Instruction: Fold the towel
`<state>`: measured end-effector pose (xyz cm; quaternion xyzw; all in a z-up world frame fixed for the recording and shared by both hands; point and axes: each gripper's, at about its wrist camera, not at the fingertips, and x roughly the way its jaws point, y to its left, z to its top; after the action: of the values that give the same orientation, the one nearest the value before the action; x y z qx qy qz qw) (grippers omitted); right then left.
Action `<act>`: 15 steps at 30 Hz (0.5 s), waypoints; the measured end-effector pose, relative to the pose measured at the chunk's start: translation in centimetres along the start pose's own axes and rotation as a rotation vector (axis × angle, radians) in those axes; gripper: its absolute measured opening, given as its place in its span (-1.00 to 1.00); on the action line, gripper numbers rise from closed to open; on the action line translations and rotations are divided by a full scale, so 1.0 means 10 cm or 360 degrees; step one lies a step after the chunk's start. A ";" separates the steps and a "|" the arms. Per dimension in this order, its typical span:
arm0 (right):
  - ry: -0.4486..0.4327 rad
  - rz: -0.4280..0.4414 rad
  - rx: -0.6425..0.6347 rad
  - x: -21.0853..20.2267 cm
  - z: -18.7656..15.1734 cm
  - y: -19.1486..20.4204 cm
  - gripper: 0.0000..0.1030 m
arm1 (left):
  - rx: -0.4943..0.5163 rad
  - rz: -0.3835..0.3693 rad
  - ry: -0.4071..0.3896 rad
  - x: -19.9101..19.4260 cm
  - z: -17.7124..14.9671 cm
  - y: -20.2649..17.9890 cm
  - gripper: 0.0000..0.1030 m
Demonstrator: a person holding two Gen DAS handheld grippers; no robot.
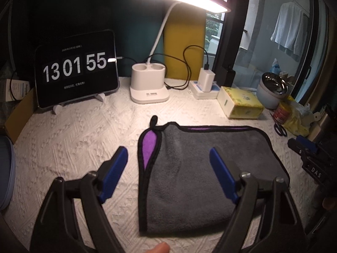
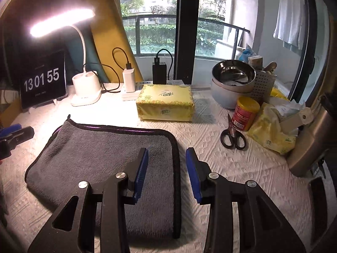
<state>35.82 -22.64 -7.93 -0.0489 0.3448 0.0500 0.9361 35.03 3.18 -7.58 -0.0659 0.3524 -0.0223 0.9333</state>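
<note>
A white quilted cloth (image 1: 84, 139) covers the tabletop. At its middle, toward the near edge, lies the folded grey terry towel with black piping (image 1: 202, 168), flat, a purple underside showing at its left edge and a small black loop at its far left corner. Along the far edge stand a black tablet showing 13 01 55 (image 1: 75, 67), a white desk lamp with a lit bar head (image 1: 149, 84) and a yellow tissue box (image 2: 166, 103). Near the right edge are a steel bowl (image 2: 233, 73), a red and yellow tin (image 2: 245, 112) and black-handled scissors (image 2: 232, 136).

The left gripper (image 1: 169, 158) hangs above the towel's left edge, blue fingers wide apart, holding nothing. The right gripper (image 2: 167, 160) straddles the towel's right edge, fingers parted, also empty.
</note>
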 end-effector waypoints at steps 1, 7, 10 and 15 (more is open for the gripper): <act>-0.0009 0.0000 -0.0002 -0.05 -0.01 0.01 -0.24 | 0.0004 -0.0003 -0.0006 -0.05 -0.02 0.00 0.58; -0.0051 0.0011 0.0001 -0.32 -0.08 0.05 -0.24 | 0.0037 -0.0007 -0.0016 -0.32 -0.16 -0.02 0.58; -0.0066 0.0021 0.0000 -0.45 -0.13 0.07 -0.24 | 0.0053 -0.0008 -0.0017 -0.45 -0.24 -0.05 0.58; -0.0095 0.0051 -0.0017 -0.69 -0.21 0.12 -0.24 | 0.0058 -0.0017 -0.0049 -0.67 -0.35 -0.07 0.58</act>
<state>29.12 -22.08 -5.11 -0.0469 0.3172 0.0683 0.9447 27.72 2.74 -5.67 -0.0511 0.3372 -0.0325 0.9395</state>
